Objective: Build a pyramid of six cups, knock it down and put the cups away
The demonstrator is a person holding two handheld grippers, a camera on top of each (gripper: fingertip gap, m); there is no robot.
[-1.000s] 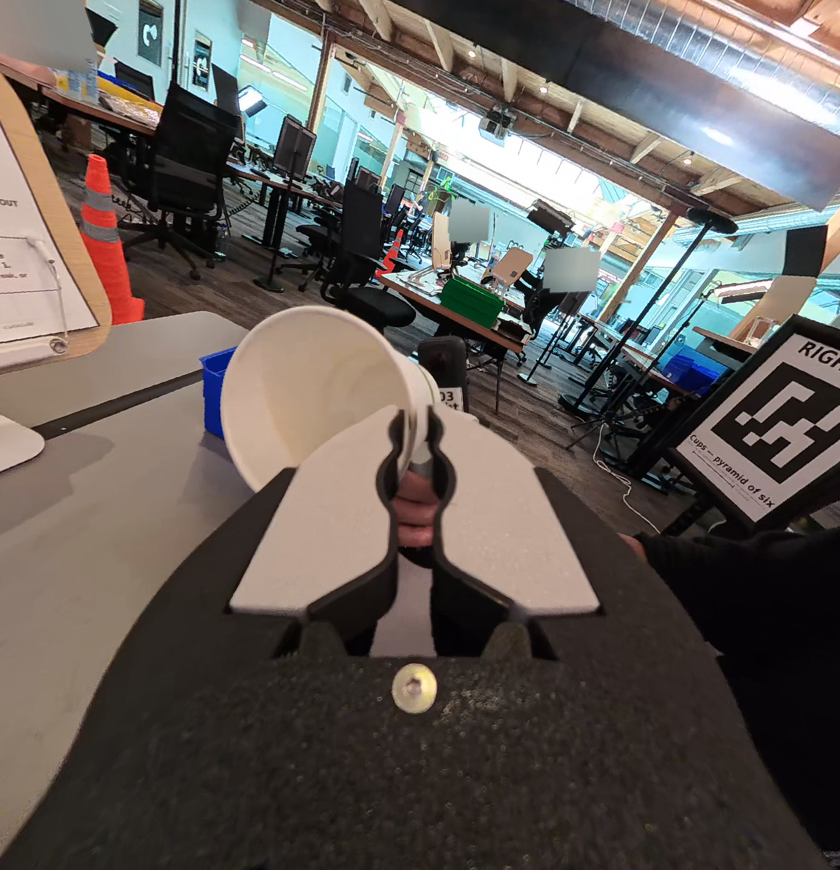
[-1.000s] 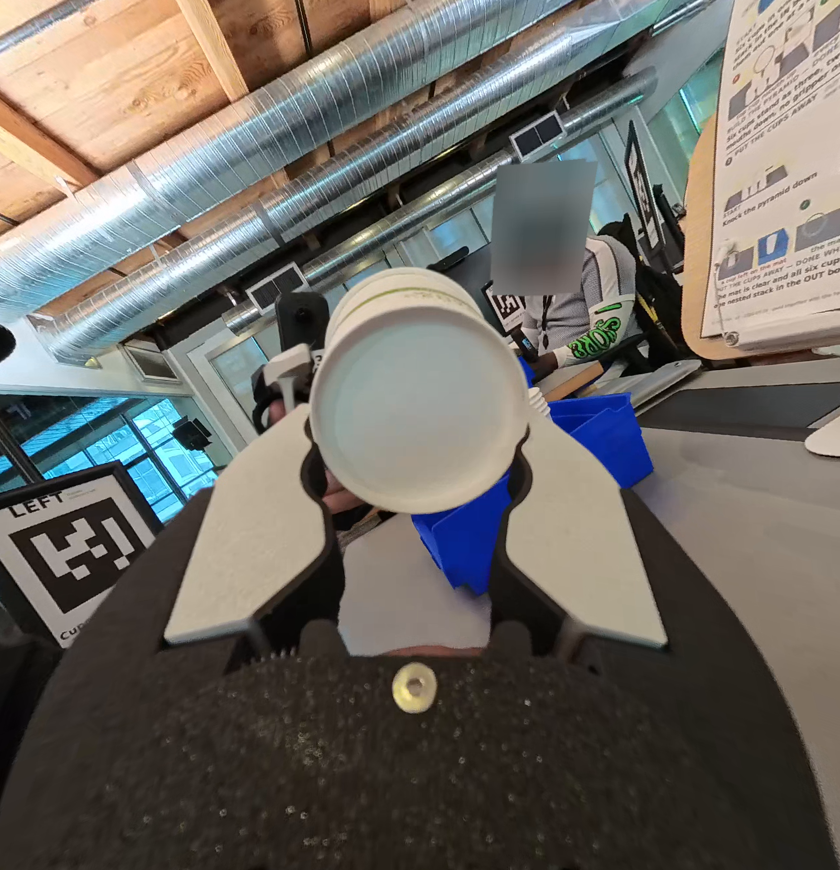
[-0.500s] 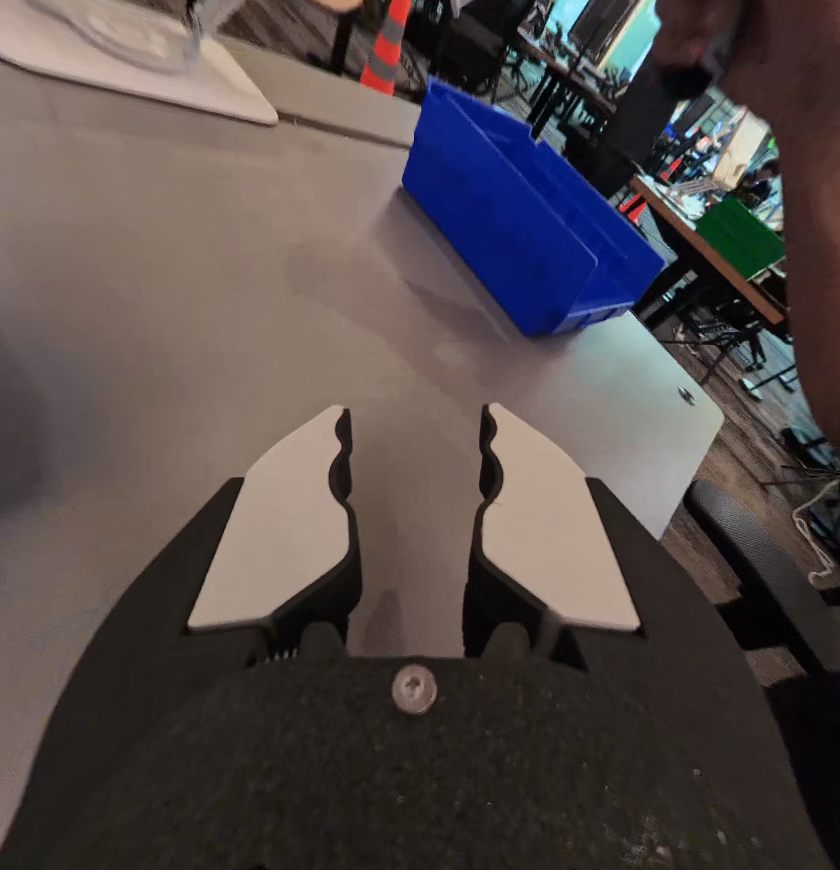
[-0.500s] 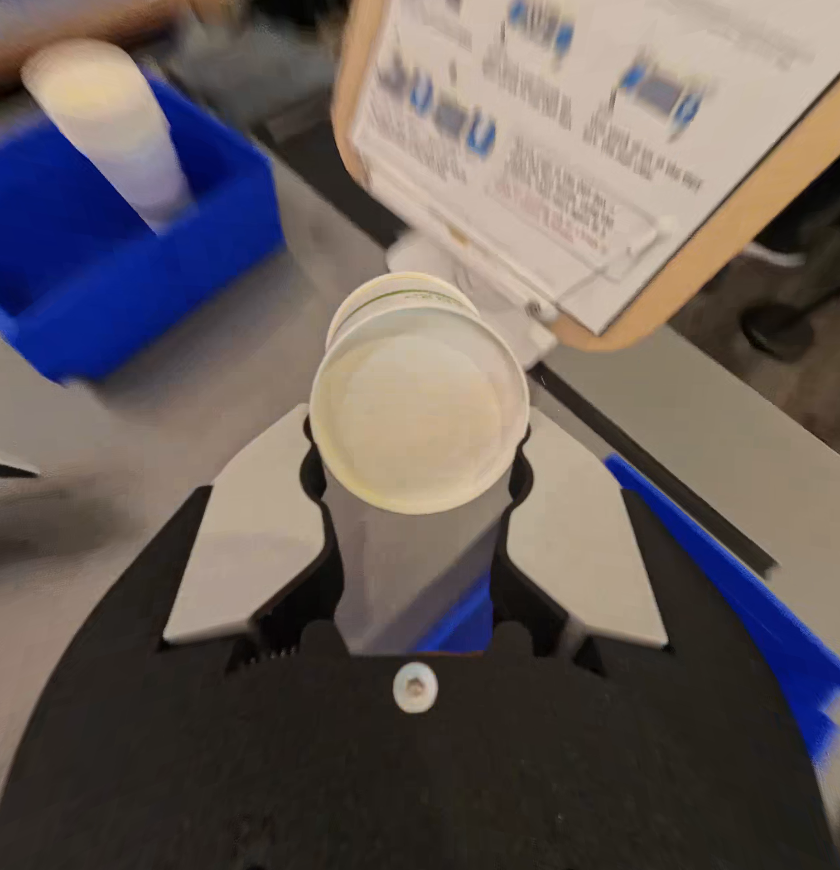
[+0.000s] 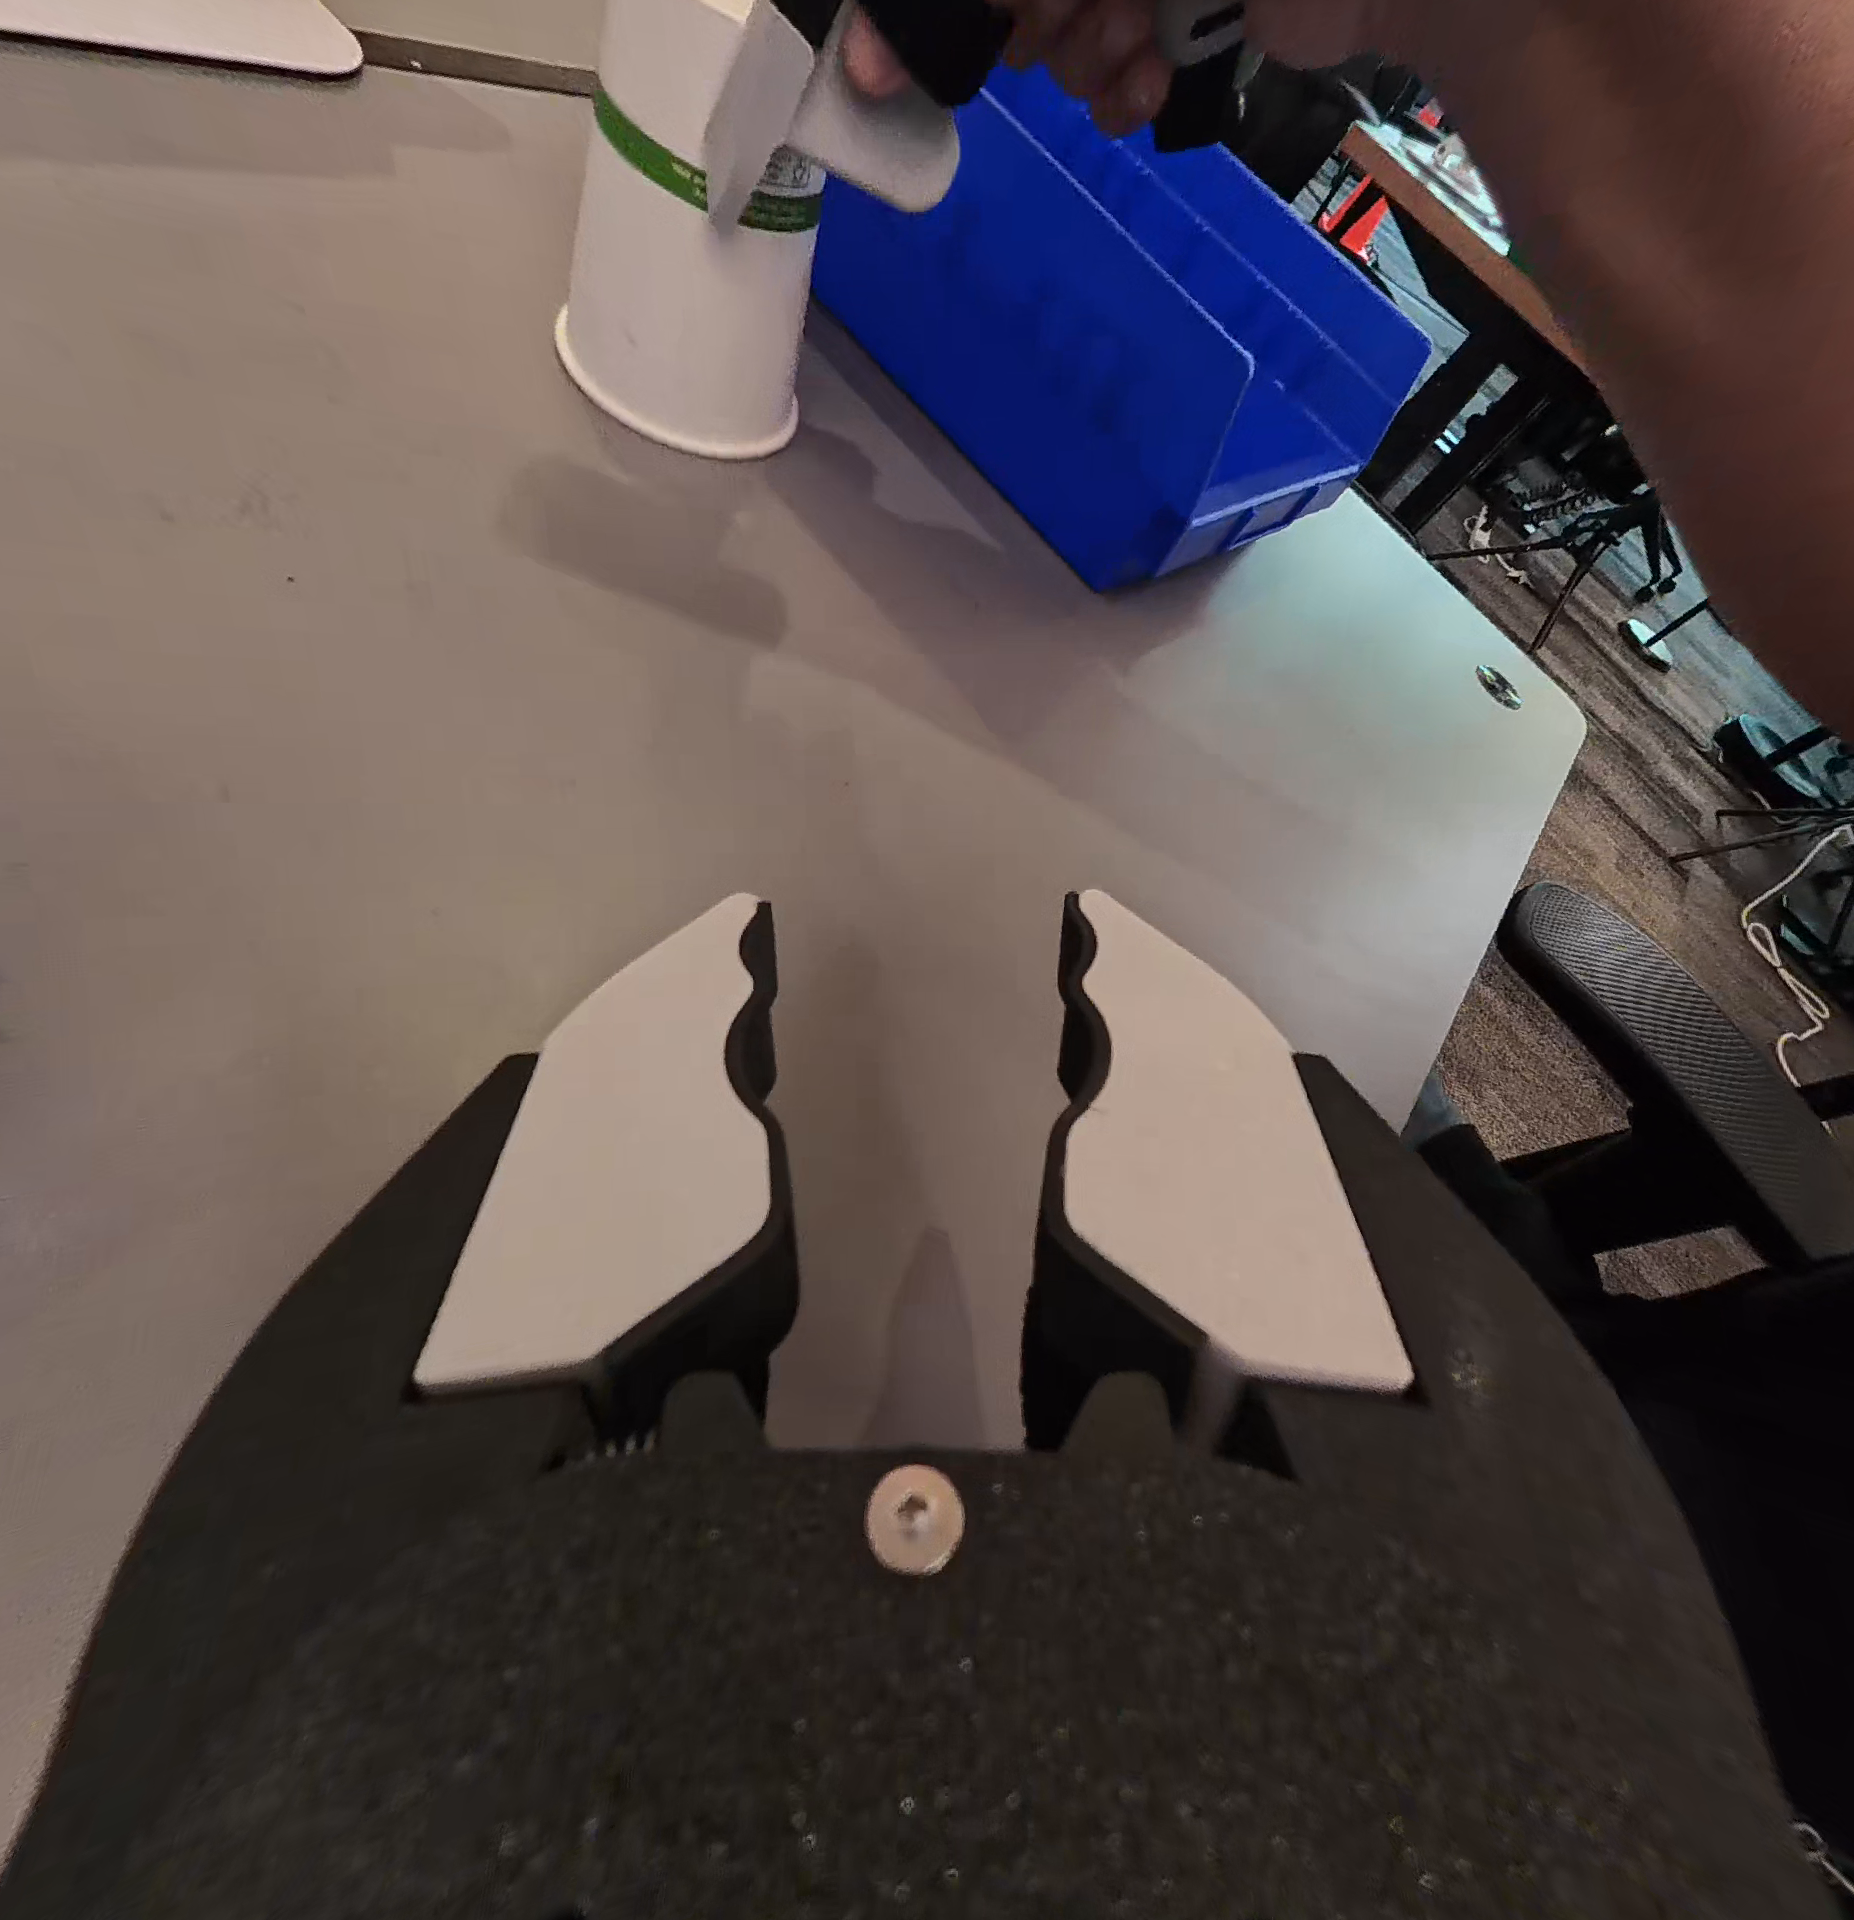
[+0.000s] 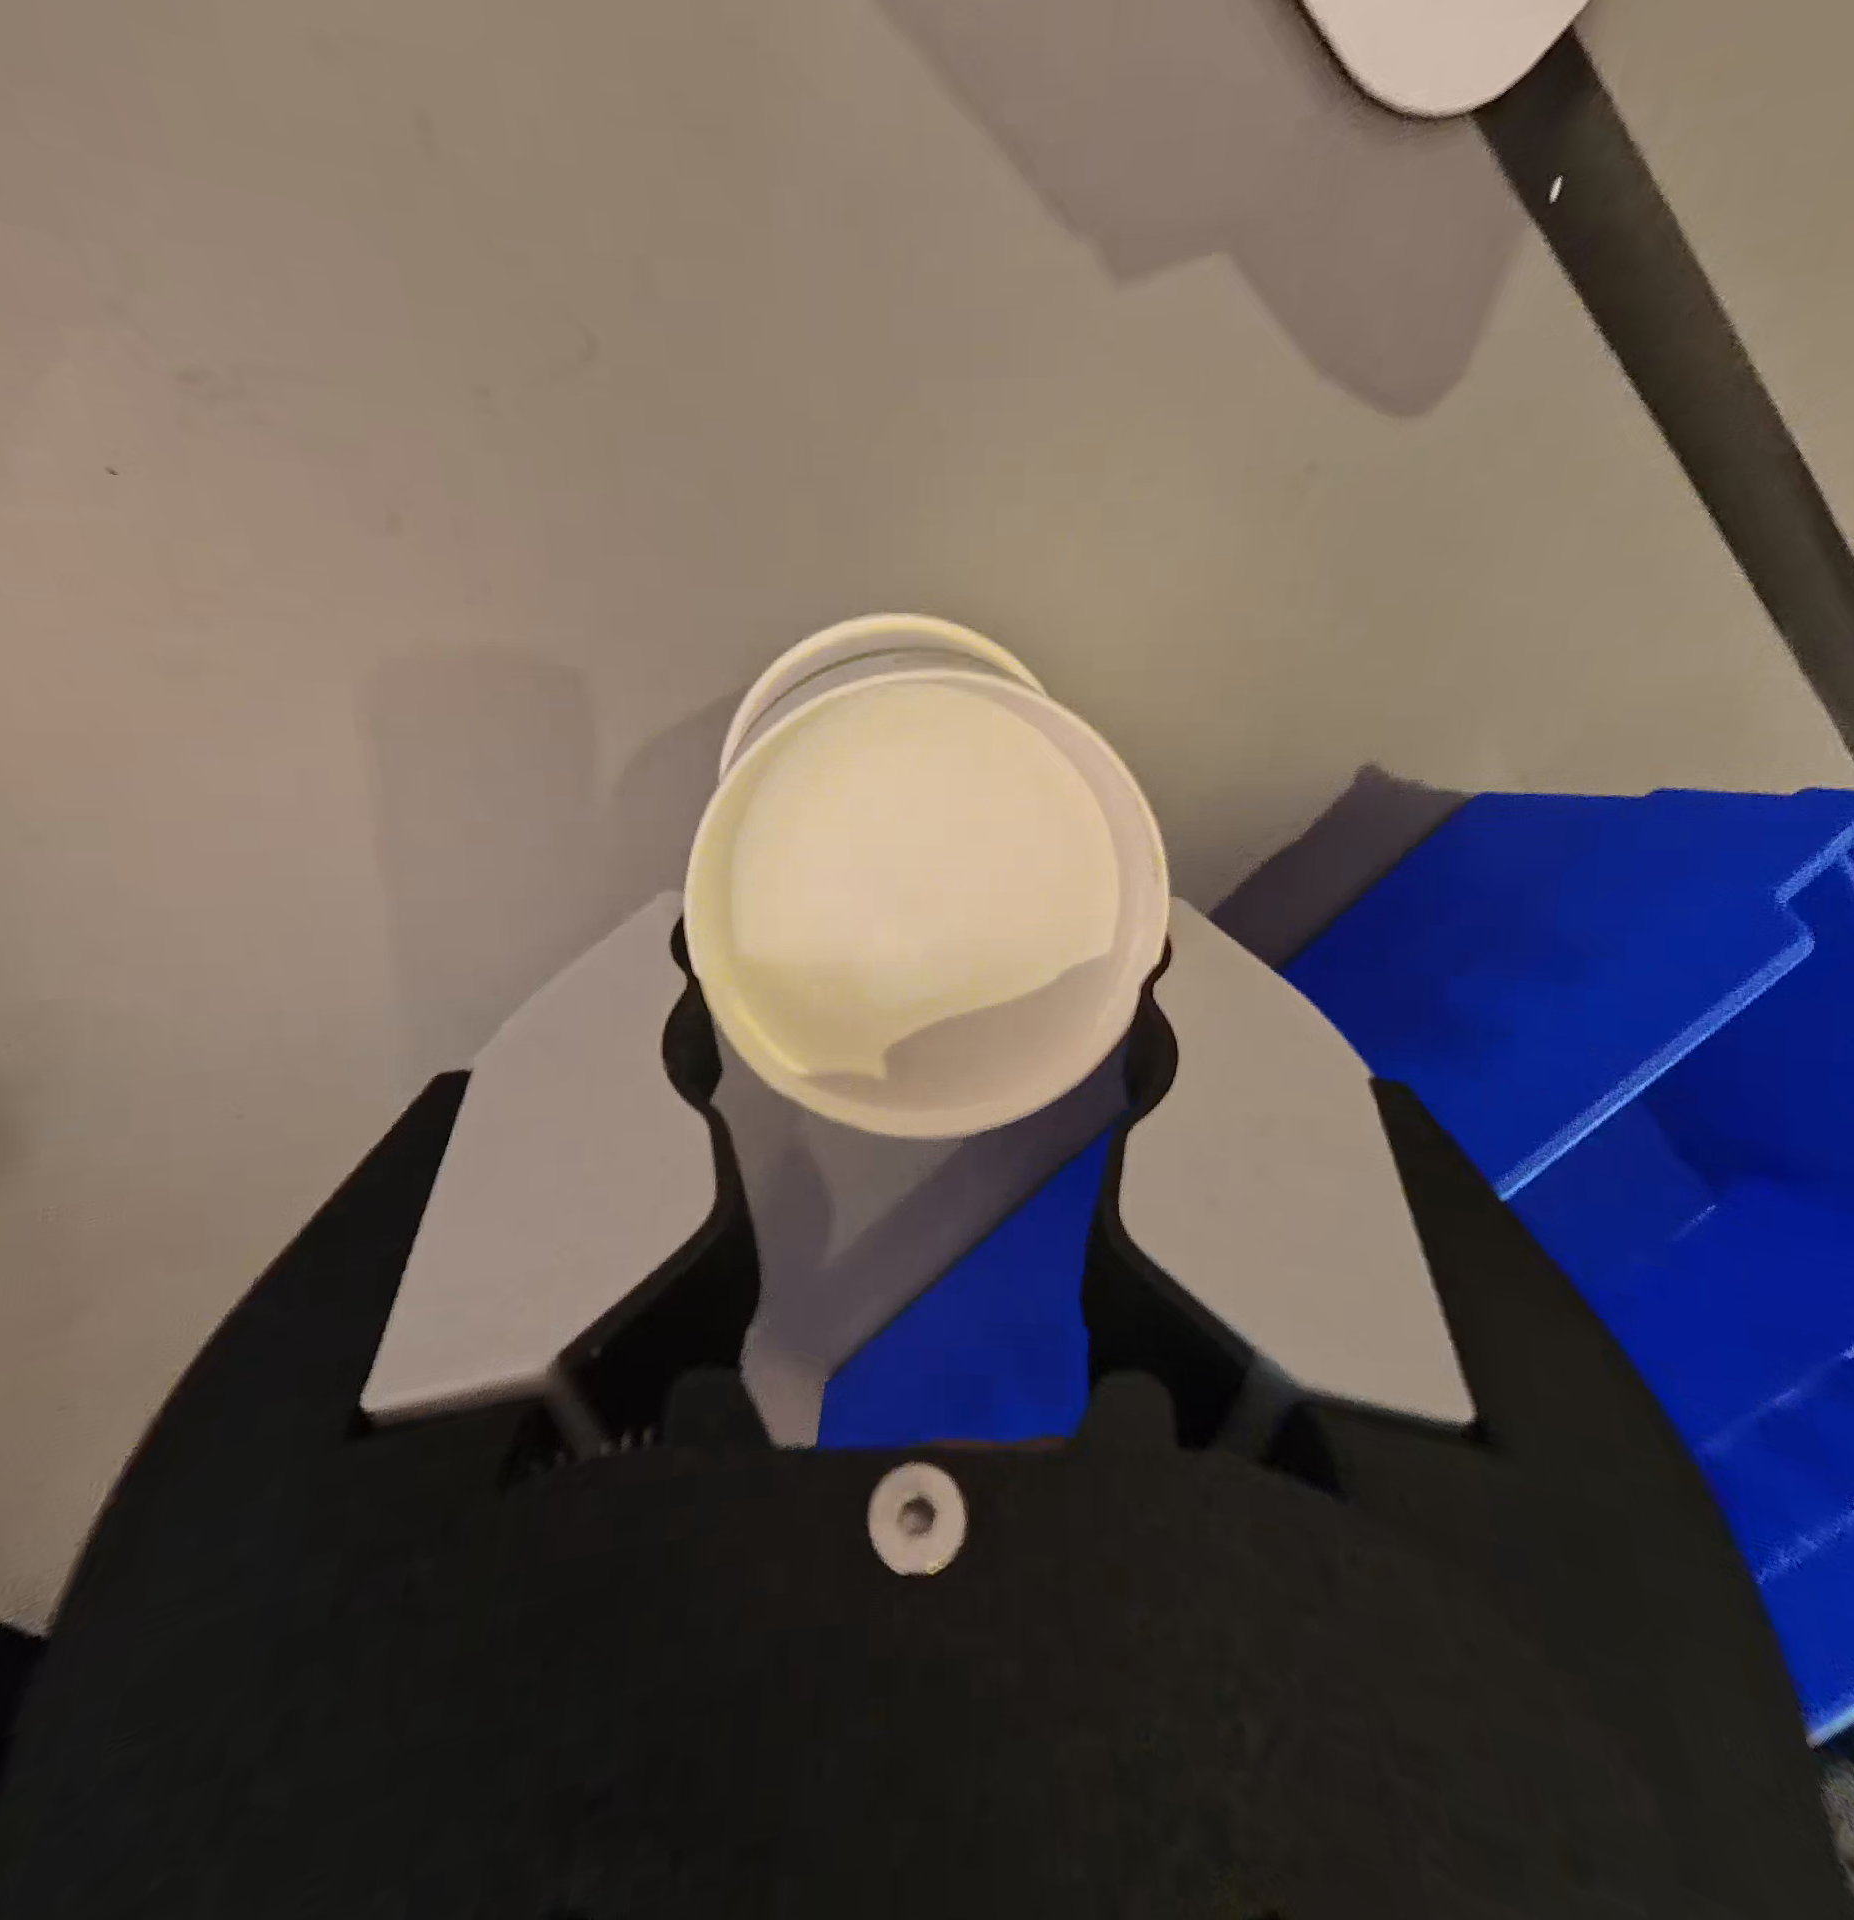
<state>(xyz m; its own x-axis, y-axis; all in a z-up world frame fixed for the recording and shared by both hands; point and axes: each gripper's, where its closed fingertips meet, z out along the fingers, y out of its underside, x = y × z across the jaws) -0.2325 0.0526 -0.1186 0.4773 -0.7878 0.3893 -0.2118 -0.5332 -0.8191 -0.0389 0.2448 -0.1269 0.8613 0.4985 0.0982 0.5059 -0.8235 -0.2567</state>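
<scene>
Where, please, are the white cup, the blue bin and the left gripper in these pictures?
white cup point(image 5: 684, 312): left wrist view, on its side wall.
blue bin point(image 5: 1037, 364): left wrist view, on its long outer wall.
left gripper point(image 5: 915, 925): left wrist view, midway between its open fingertips.

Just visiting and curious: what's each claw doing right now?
Left claw open, empty, over grey table. Right claw shut on upside-down white paper cup, rim at the tabletop. Blue bin close beside cup.

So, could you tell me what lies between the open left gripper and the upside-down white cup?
Only bare grey table separates the left gripper from the cup, as the left wrist view shows.
</scene>
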